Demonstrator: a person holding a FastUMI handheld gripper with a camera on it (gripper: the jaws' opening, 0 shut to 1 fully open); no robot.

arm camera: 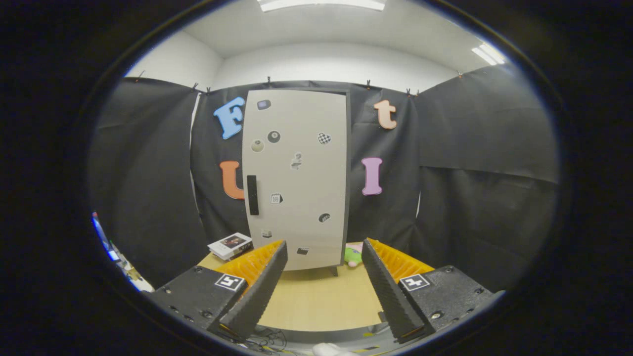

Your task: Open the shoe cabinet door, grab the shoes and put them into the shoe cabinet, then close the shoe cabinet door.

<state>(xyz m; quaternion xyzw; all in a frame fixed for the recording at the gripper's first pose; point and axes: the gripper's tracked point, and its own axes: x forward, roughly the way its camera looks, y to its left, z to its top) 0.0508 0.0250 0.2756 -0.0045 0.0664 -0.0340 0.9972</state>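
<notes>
A tall pale shoe cabinet (296, 178) stands upright on the far side of a wooden table (316, 301), straight beyond my fingers. Its door is closed, dotted with several small stickers, and carries a dark vertical handle (252, 195) near its left edge. My gripper (324, 257) is open with nothing between its fingers, held well back from the cabinet above the table's near part. No shoes can be made out on the table.
A small stack of books (230, 245) lies on the table left of the cabinet's foot. A green and pink soft toy (352, 255) sits at the cabinet's lower right corner. Black cloth walls close in on all sides. Cables (269, 340) lie below the table's front edge.
</notes>
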